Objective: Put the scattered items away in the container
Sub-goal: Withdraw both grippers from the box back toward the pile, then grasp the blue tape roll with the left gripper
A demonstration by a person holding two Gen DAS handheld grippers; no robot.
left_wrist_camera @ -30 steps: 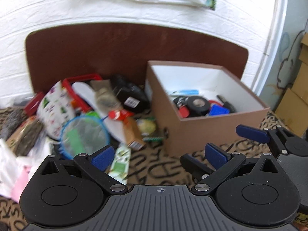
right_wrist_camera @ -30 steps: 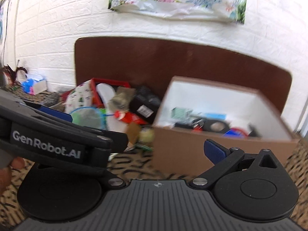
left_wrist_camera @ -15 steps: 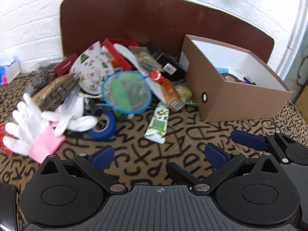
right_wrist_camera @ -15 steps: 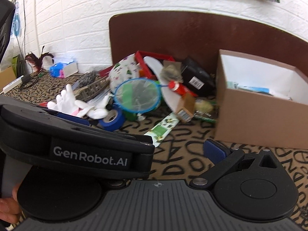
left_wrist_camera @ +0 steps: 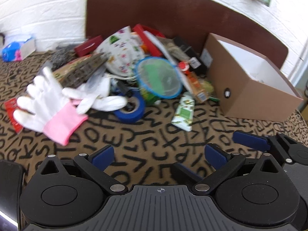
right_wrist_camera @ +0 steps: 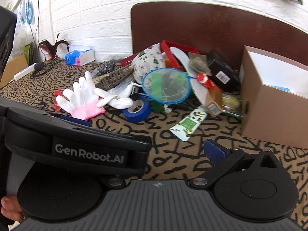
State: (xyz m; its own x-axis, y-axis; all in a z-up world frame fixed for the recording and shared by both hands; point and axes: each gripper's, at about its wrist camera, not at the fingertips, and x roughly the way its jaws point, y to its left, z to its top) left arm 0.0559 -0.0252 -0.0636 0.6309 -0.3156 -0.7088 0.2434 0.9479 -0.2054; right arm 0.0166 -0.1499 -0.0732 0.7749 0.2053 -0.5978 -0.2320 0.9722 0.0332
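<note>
A brown cardboard box (right_wrist_camera: 269, 104), the container for the task, stood at the right of the counter (left_wrist_camera: 134, 140), which was covered in a tan cloth printed with black letters. The box was open at the top with a white lining; from these low angles almost nothing inside could be made out, so how much had already gone in could not be told.

Most of the work appeared to remain. A heap of loose items lay to the left of the box, well outside it. Nearest the box were a small orange carton (right_wrist_camera: 213, 100) and a green-and-white tube (right_wrist_camera: 187, 124) lying flat on the cloth. A round blue-rimmed net (right_wrist_camera: 166, 85) rested on the middle of the pile, with a roll of blue tape (right_wrist_camera: 137, 110) just in front of it. Farther left lay a white glove with a pink cuff (right_wrist_camera: 82, 98), a second white glove (right_wrist_camera: 115, 98) beside it, and a patterned cloth pouch (right_wrist_camera: 148, 61) behind them. Red boxes and a black packet sat at the back against a dark brown board.

The left gripper (left_wrist_camera: 160, 156) hovered low in front of the pile, its blue-padded fingers spread apart and empty. The right gripper (left_wrist_camera: 250, 140) showed at the right edge of the left view, its fingers also spread with nothing between them.
</note>
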